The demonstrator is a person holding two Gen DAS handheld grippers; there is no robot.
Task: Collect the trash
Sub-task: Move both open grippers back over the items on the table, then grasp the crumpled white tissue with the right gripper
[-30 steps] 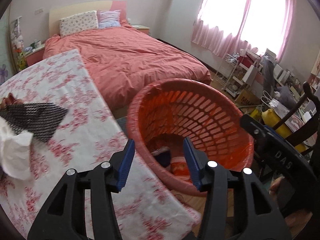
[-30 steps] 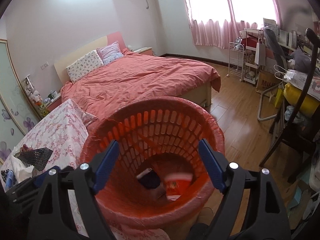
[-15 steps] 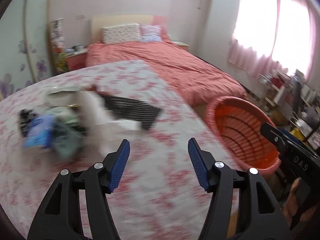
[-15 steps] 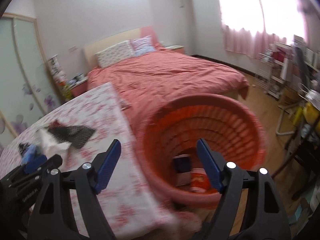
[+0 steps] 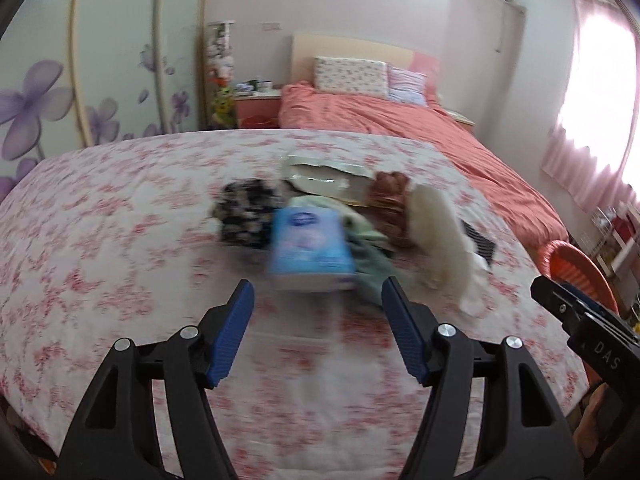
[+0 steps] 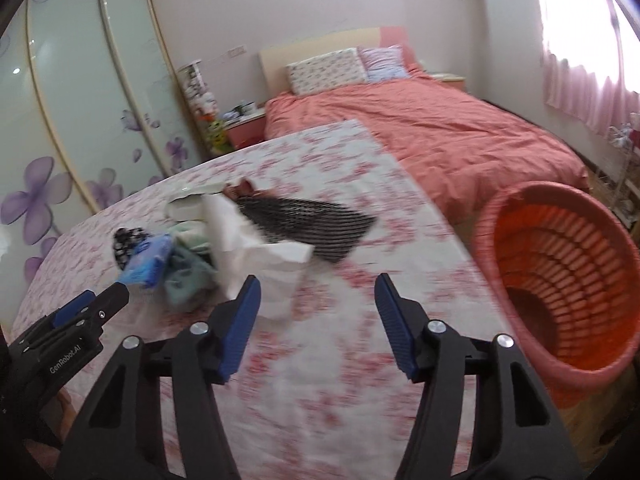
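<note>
Now my left claw (image 5: 316,334) has just been widening and my right claw (image 6: 316,326) narrowing, both empty above the table's (image 5: 120,240) trash pile (image 5: 312,232) near its far edge

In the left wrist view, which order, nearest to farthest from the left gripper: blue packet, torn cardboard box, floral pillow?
From the left gripper:
1. Blue packet, just ahead on the table.
2. Torn cardboard box, behind the pile.
3. Floral pillow, at the bed's head.
</note>
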